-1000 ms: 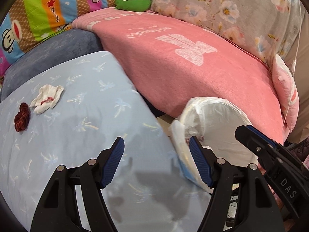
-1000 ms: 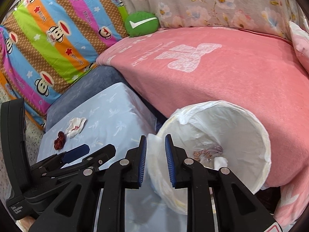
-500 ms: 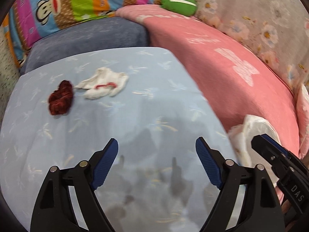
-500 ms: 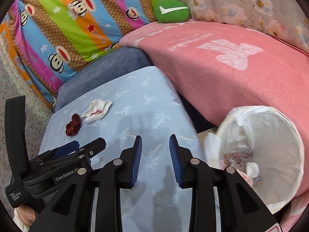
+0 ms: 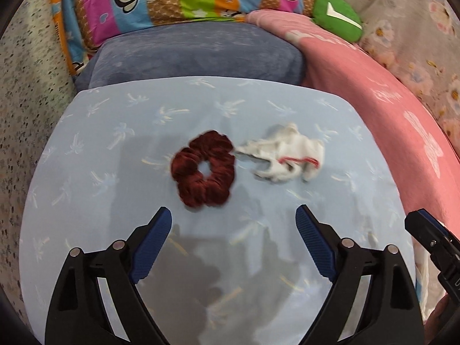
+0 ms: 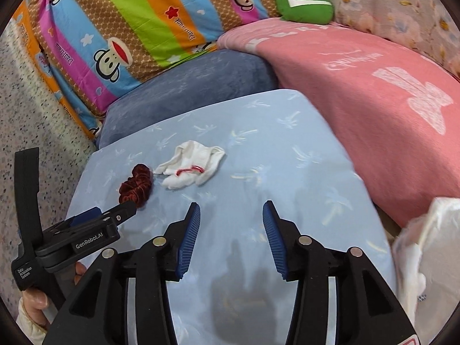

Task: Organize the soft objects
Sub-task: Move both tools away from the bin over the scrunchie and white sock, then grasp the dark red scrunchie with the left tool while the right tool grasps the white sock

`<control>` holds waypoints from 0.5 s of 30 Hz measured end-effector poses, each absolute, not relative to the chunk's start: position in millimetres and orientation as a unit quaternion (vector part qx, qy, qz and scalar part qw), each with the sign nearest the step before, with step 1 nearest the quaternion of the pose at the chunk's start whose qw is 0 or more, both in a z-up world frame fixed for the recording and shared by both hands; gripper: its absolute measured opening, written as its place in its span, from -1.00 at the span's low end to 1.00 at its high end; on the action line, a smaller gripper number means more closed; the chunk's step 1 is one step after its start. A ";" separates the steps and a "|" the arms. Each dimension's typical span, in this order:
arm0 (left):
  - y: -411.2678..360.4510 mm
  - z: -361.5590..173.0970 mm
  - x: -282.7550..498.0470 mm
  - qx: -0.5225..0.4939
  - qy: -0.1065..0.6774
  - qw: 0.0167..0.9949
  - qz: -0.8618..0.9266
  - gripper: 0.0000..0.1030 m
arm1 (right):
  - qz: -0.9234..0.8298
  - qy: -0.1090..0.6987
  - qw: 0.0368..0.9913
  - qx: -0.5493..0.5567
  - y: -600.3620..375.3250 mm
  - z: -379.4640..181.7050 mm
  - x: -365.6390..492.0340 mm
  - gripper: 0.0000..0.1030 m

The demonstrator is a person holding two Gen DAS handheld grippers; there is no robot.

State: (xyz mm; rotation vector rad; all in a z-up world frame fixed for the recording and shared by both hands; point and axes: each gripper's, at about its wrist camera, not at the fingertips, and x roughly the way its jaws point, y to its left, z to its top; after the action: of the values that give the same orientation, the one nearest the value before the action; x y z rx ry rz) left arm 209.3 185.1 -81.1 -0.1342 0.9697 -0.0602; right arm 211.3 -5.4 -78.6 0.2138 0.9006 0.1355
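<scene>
My left gripper (image 5: 233,224) hangs over the pale blue cushion (image 5: 86,201) with its jaws spread wide and nothing between them, the blue pads (image 5: 151,247) well apart. Just ahead of its fingertips lies the dark red scrunchie (image 5: 204,169), flat on the cushion, its ring shape open toward the camera. Right beside it, to the right and nearly touching its edge, sits the crumpled white sock (image 5: 284,156), which carries a thin red line across it. From the right wrist view I see my right gripper (image 6: 231,221) parted as well, at a moderate width, empty, hovering above bare blue fabric nearer to me than both items. There the scrunchie (image 6: 136,184) and the sock (image 6: 192,168) lie ahead and to the left of its fingers, and the tip of the left gripper (image 6: 123,211) reaches just up to the scrunchie. A hand (image 6: 37,299) grips that tool's handle at the lower left. At the right edge I can make out the white plastic-lined bin (image 6: 425,247), standing off the cushion beside the pink blanket (image 6: 373,92). Behind the cushion there is a grey-blue pillow (image 6: 187,92), a striped monkey-print pillow (image 6: 129,23) and a small green cushion (image 6: 304,4).
</scene>
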 end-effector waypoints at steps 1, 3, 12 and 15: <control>189.2 -82.5 214.9 -0.065 0.466 0.882 -0.026 0.64 | 0.066 0.436 0.892 0.102 0.9 -80.5 219.8 -0.06; 196.3 -85.9 225.4 -0.064 0.468 0.881 -0.019 0.64 | 0.069 0.439 0.890 0.100 9.2 -84.9 235.6 0.00; 215.4 -104.0 257.8 -0.078 0.486 0.870 -0.011 0.63 | 0.077 0.459 0.879 0.103 41.1 -111.2 301.1 0.06; 218.1 -108.9 262.7 -0.085 0.488 0.869 -0.013 0.62 | 0.077 0.467 0.875 0.097 49.4 -123.0 316.4 0.06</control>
State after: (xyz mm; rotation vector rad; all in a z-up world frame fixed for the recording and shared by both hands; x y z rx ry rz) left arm 262.7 218.1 -108.9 -0.1779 1.0211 -0.0277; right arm 316.4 49.4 -123.0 0.2027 0.9759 0.1597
